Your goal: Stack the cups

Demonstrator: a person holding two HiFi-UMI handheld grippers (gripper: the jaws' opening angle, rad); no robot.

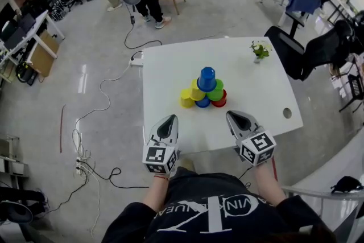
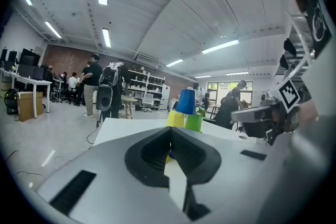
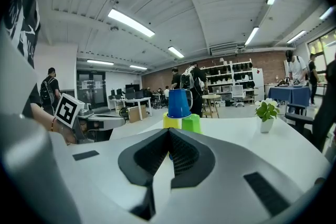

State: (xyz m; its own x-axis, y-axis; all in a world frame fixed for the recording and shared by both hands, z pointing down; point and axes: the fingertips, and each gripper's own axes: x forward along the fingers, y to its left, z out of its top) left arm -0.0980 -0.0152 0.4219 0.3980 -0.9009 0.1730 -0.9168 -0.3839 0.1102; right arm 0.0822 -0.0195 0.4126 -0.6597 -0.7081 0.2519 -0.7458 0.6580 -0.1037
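Several cups stand as a pyramid on the white table (image 1: 170,74). The bottom row is a yellow cup (image 1: 186,99), a blue cup (image 1: 202,102) and a red cup (image 1: 220,100). A yellow cup (image 1: 197,90) and a green cup (image 1: 216,90) sit above, topped by a blue cup (image 1: 207,79). My left gripper (image 1: 170,118) is shut and holds nothing, near the table's front edge, short of the pyramid. My right gripper (image 1: 235,115) is likewise shut and holds nothing, to the pyramid's front right. The right gripper view shows the top blue cup (image 3: 179,103) straight ahead.
A small potted plant (image 1: 260,50) stands at the table's far right, and a round cable hole (image 1: 287,113) lies near its right edge. A black chair (image 1: 310,51) sits to the right. Cables (image 1: 102,99) trail on the floor at left. People stand far behind.
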